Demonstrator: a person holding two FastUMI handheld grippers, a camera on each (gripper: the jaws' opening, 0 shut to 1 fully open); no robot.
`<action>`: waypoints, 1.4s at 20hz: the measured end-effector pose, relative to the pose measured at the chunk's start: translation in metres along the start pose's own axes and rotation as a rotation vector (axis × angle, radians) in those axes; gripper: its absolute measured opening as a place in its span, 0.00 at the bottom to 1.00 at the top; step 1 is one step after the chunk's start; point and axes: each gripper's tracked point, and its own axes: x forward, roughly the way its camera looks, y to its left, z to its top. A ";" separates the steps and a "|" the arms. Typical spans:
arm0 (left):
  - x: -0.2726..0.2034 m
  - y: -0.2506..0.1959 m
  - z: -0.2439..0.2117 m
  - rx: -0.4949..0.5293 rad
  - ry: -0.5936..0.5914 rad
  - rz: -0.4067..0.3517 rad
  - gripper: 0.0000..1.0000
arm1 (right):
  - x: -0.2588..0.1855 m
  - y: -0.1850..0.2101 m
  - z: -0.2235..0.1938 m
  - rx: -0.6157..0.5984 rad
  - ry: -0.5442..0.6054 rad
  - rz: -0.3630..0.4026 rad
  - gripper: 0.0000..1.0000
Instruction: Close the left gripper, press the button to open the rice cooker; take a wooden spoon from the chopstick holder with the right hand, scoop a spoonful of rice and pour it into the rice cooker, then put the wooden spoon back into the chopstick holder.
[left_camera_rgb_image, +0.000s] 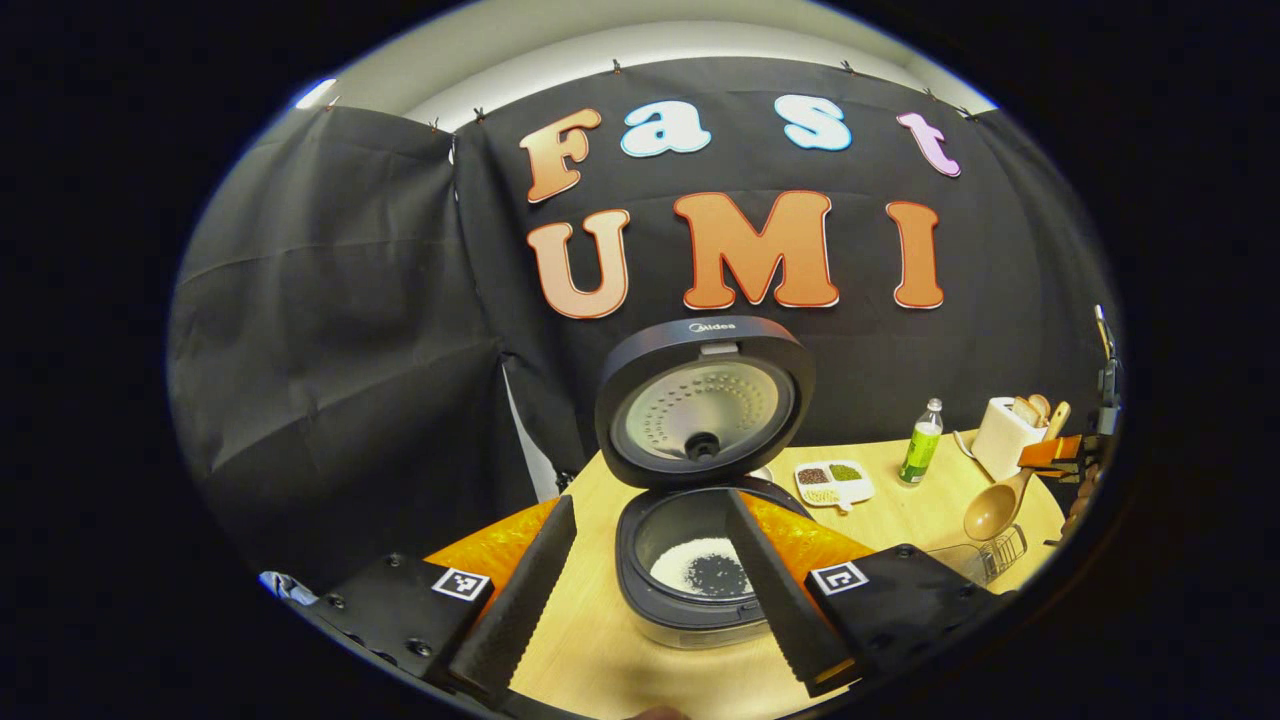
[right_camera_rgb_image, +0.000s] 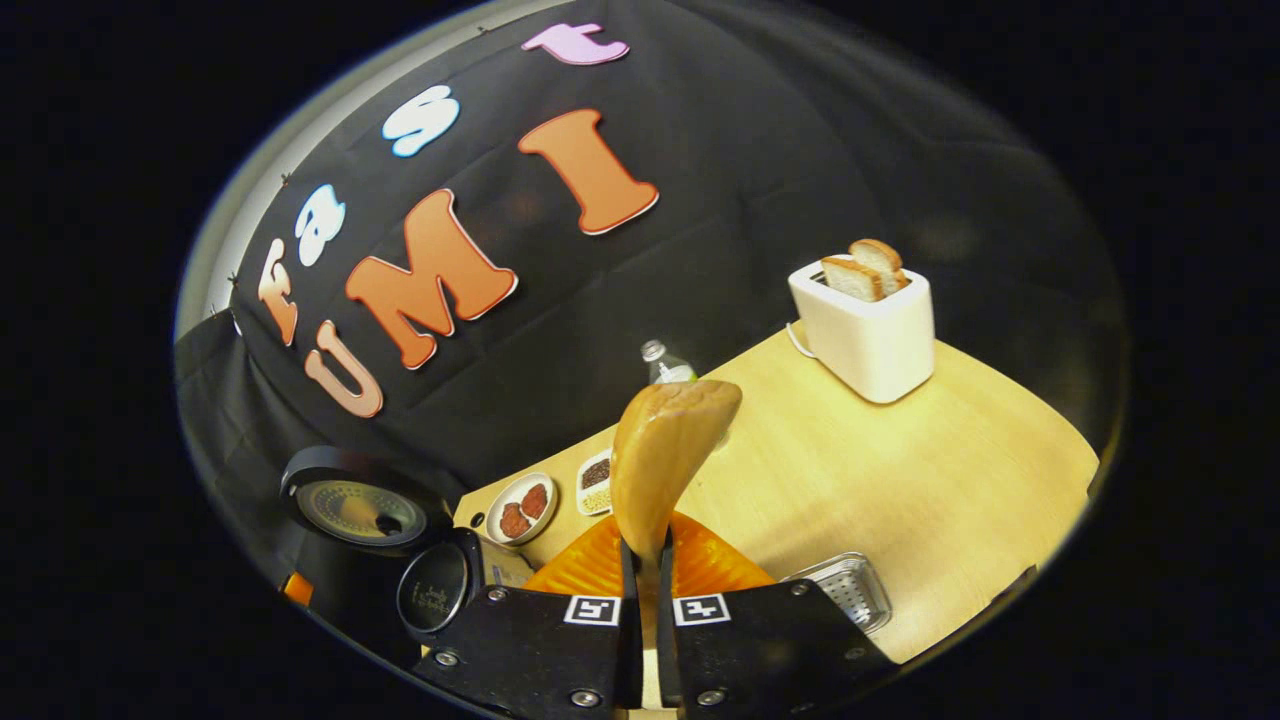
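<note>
The rice cooker (left_camera_rgb_image: 700, 560) stands with its lid (left_camera_rgb_image: 703, 400) swung up, and white rice with a dark patch of grains lies in the pot. My left gripper (left_camera_rgb_image: 650, 590) is open, its fingers spread to either side of the pot in front of it. At the far right my right gripper (left_camera_rgb_image: 1060, 455) holds the wooden spoon (left_camera_rgb_image: 995, 510) above the metal chopstick holder (left_camera_rgb_image: 985, 555). In the right gripper view the right gripper (right_camera_rgb_image: 645, 575) is shut on the handle of the wooden spoon (right_camera_rgb_image: 665, 450), whose bowl points up and away. The chopstick holder (right_camera_rgb_image: 845, 590) lies low right, and the cooker lid (right_camera_rgb_image: 355, 510) is at the left.
A white toaster (right_camera_rgb_image: 865, 330) with bread slices stands at the back of the wooden table (right_camera_rgb_image: 900, 480). A green bottle (left_camera_rgb_image: 922, 440) and a divided dish of grains (left_camera_rgb_image: 835, 483) sit behind the cooker. A round plate (right_camera_rgb_image: 522, 508) and a black round container (right_camera_rgb_image: 435, 590) are near the cooker.
</note>
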 end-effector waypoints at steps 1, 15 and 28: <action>0.001 -0.003 0.000 0.000 0.001 -0.005 1.00 | -0.004 -0.009 0.003 0.003 -0.007 -0.014 0.05; 0.006 -0.036 0.020 0.055 -0.014 -0.039 1.00 | -0.016 -0.108 -0.017 -0.017 0.007 -0.156 0.07; 0.034 -0.053 0.063 0.080 -0.066 -0.093 1.00 | -0.013 -0.115 -0.047 0.000 0.131 -0.150 0.32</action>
